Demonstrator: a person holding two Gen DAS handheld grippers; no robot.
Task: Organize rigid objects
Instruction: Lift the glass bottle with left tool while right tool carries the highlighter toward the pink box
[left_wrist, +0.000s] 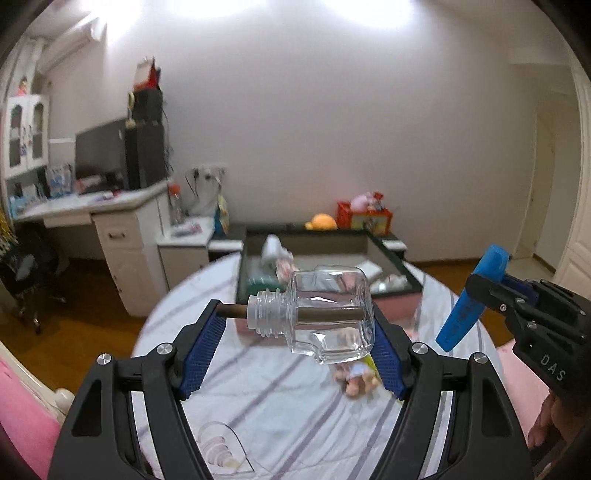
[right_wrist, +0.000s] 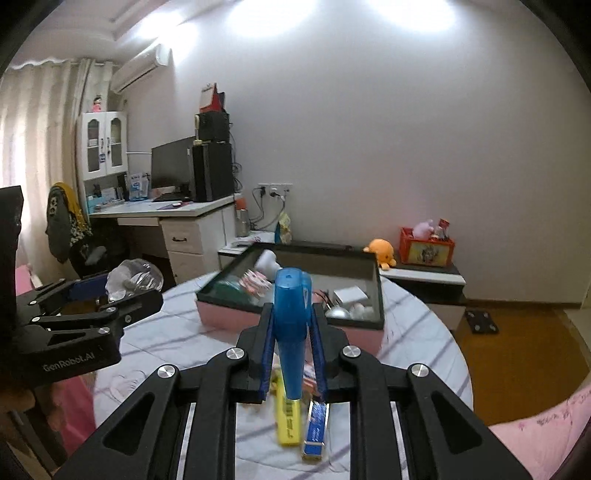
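Your left gripper (left_wrist: 295, 332) held a clear bottle (left_wrist: 325, 314) crosswise between wide jaws, above the table's (left_wrist: 258, 406) middle. Your right gripper (right_wrist: 291, 347) was clamped on a blue marker (right_wrist: 291, 325). The smooth bottle could slip before reaching the box (right_wrist: 295, 325) at the far edge.

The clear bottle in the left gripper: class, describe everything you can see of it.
The clear bottle looks like glass or hard plastic, squarish in body, with a threaded, capless neck pointing left in the left wrist view. A brown stick runs through the neck into it. It lies sideways, lifted above the striped tablecloth, clamped lengthwise in the left gripper, whose blue pads press stick tip and base.
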